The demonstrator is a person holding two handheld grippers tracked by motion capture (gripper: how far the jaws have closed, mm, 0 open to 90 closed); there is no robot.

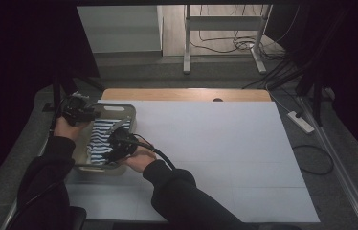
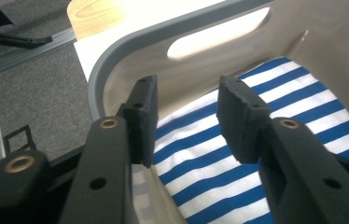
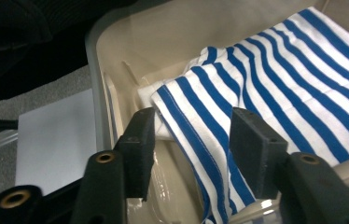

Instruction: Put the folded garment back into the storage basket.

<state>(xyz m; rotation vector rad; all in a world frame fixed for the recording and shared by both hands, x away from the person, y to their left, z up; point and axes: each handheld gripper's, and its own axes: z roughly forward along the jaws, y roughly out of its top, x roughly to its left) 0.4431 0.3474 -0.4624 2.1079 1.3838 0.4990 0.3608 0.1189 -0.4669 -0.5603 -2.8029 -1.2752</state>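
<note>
White paper sheeting (image 1: 215,153) is spread over the wooden table (image 1: 186,94), and a beige basket (image 1: 119,108) is set at its left edge with a blue-and-white striped cloth (image 1: 101,136) lying inside. The left gripper (image 2: 186,119) is held over the basket's far left corner, jaws apart with nothing between them. The right gripper (image 3: 193,149) is lowered at the near rim, jaws spread either side of a cloth (image 3: 275,79) corner, not clamped.

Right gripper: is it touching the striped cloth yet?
Cannot tell. In the right gripper view the right gripper stands open astride the striped cloth corner; neither contact nor gap is plain.
</note>
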